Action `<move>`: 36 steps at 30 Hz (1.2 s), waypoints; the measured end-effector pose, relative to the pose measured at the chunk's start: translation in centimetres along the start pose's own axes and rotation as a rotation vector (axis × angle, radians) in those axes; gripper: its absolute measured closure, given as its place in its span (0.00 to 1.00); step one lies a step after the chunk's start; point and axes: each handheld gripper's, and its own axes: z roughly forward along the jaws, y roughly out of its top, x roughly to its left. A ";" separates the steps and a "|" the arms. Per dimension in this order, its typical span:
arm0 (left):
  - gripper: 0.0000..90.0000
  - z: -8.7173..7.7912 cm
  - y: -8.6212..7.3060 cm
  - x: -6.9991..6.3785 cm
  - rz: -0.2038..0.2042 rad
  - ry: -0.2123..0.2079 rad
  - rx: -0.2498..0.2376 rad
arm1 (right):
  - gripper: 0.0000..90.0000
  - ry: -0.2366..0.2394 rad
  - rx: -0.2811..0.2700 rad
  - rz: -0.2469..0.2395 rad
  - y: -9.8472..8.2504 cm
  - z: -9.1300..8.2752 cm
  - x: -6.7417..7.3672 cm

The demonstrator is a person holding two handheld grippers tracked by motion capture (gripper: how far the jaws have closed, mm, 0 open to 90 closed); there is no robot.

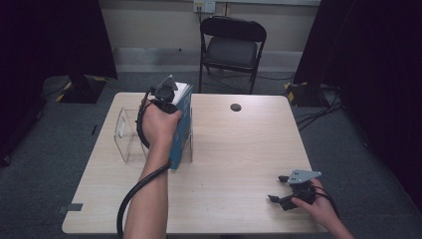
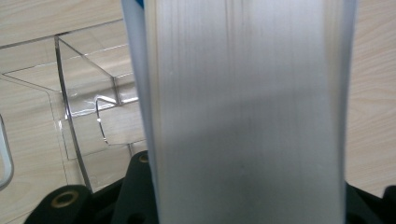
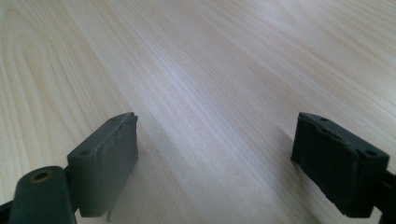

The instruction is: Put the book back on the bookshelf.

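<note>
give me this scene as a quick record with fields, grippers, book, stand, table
left gripper: shut on the book, held from above
right gripper: open, low over the table near its right front corner, holding nothing
book: blue cover, upright on edge, white pages facing the left gripper's camera
stand: clear plastic, on the table, the book at its right end
table: light wood, small dark round spot near the far edge
chair: black folding, behind the table

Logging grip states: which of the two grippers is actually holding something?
The left gripper, up by the clear stand: it clamps the blue book. The right gripper rests near the table's front edge, jaws apart and empty.
</note>
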 end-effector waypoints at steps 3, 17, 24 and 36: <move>0.69 0.1 0.0 0.0 0.002 0.015 -0.009 | 0.15 0.000 0.000 0.000 0.0 0.0 0.0; 0.67 0.4 -0.3 -0.2 0.021 0.016 0.007 | 0.15 0.000 0.000 0.000 0.0 0.0 0.0; 0.63 -0.6 -0.5 -0.3 0.037 0.005 -0.041 | 0.15 0.000 0.000 0.000 0.0 0.0 0.0; 0.60 -1.6 -1.6 0.1 0.055 -0.055 -0.067 | 0.15 0.000 0.000 0.000 0.0 0.0 0.0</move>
